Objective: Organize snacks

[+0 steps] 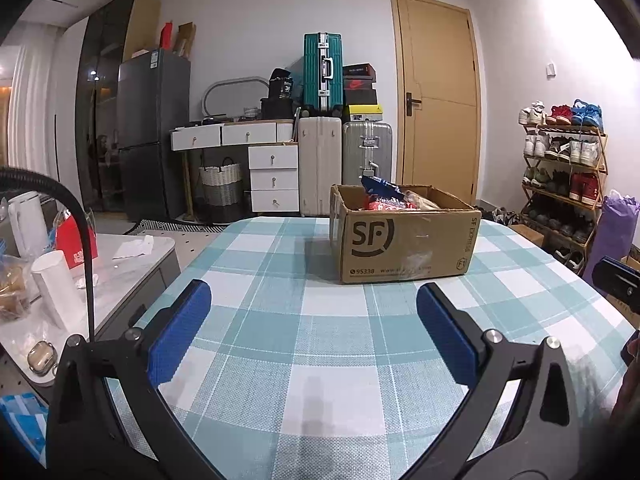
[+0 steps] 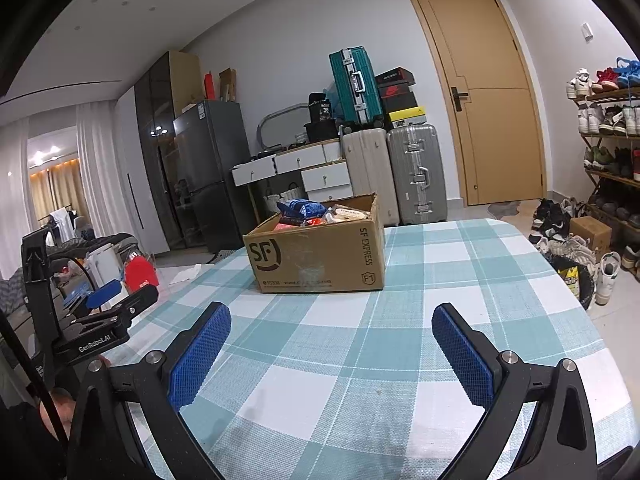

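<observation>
A brown SF Express cardboard box (image 1: 404, 240) stands open on the far part of the checked table (image 1: 332, 340); it also shows in the right wrist view (image 2: 320, 256). Snack packs fill it: a blue bag (image 1: 379, 187), red packs (image 1: 382, 204) and a pale pack (image 2: 348, 213). My left gripper (image 1: 314, 300) is open and empty, low over the table, well short of the box. My right gripper (image 2: 331, 322) is open and empty, also short of the box. The left gripper's body (image 2: 100, 312) shows at the left of the right wrist view.
A side counter (image 1: 132, 252) on the left holds a white cup (image 1: 56, 288), a kettle (image 1: 26, 220) and a red box (image 1: 76, 240). Suitcases (image 1: 344, 160), drawers, a fridge and a door stand behind. A shoe rack (image 1: 560, 168) is on the right.
</observation>
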